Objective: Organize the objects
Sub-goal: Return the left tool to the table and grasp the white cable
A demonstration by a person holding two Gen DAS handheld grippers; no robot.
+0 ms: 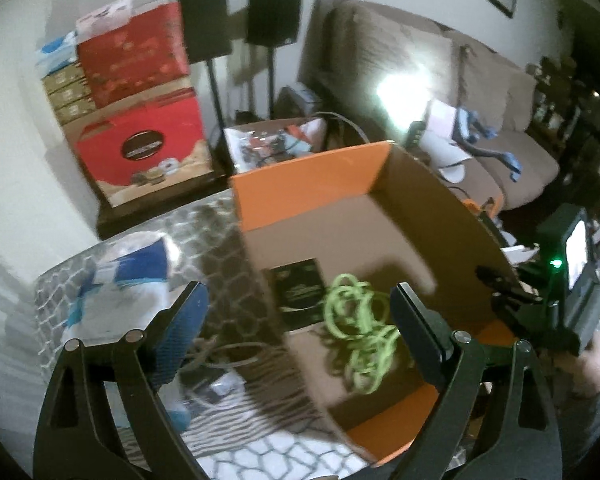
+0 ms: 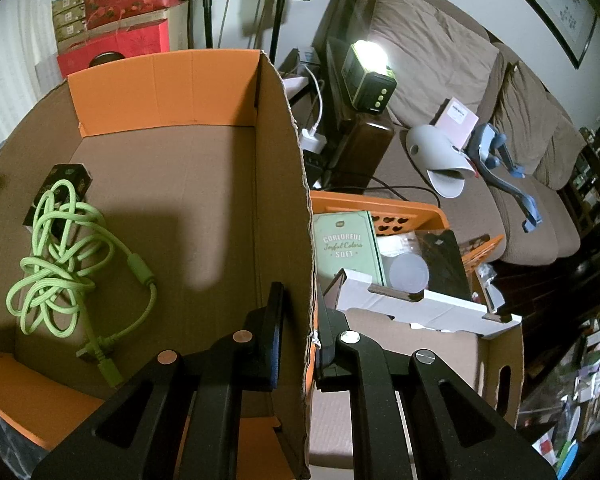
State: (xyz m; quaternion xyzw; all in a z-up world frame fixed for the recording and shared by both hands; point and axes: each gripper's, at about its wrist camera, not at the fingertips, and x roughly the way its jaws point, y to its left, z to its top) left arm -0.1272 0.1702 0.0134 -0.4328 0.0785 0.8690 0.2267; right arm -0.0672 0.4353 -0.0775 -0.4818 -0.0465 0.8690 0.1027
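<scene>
- Left gripper (image 1: 298, 316) gaped empty; green cable (image 1: 358, 338) lay between its fingers, lower centre, inside the box.
- Right gripper (image 2: 300, 320) pinched the cardboard box (image 2: 296, 184) wall.

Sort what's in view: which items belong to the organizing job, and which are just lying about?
Part of the job:
- cardboard box, its side wall pinched by the right gripper
- green cable, lying coiled inside the box
- black packet, under the cable
- left gripper, fingers open, holding nothing

Lying about:
- sofa
- red gift boxes
- speakers on stands
- orange basket of odds and ends
</scene>
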